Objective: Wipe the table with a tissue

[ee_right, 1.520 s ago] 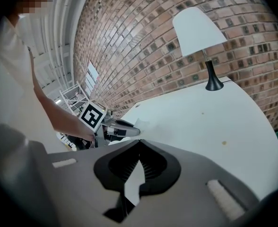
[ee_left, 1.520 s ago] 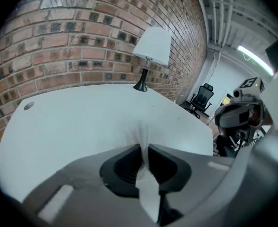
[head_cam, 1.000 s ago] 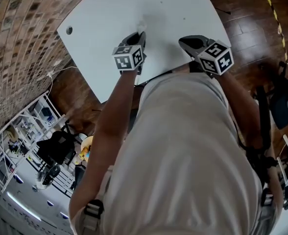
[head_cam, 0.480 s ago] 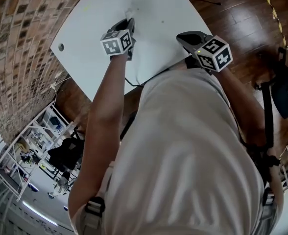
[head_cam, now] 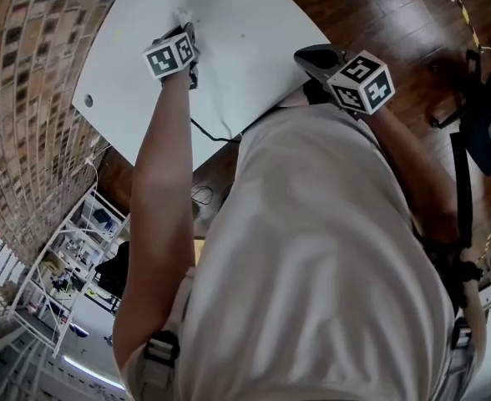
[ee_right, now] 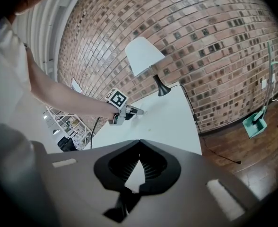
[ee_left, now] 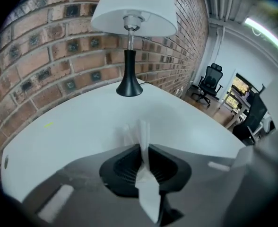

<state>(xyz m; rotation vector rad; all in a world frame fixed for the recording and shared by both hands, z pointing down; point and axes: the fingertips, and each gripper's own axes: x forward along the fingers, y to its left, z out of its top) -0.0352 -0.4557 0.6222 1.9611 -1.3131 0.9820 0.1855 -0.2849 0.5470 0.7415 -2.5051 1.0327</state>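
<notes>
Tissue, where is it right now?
The tissue is pinched in the left gripper, in the middle of the left gripper view, over the white table. The lamp stands beyond it by the brick wall.

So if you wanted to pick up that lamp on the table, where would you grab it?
Probably the thin black stem of the lamp, between the white shade and the flared base. It stands upright and looks narrow enough for jaws; the shade is too wide. Come in level from the open table side, since the brick wall is close behind.
</notes>
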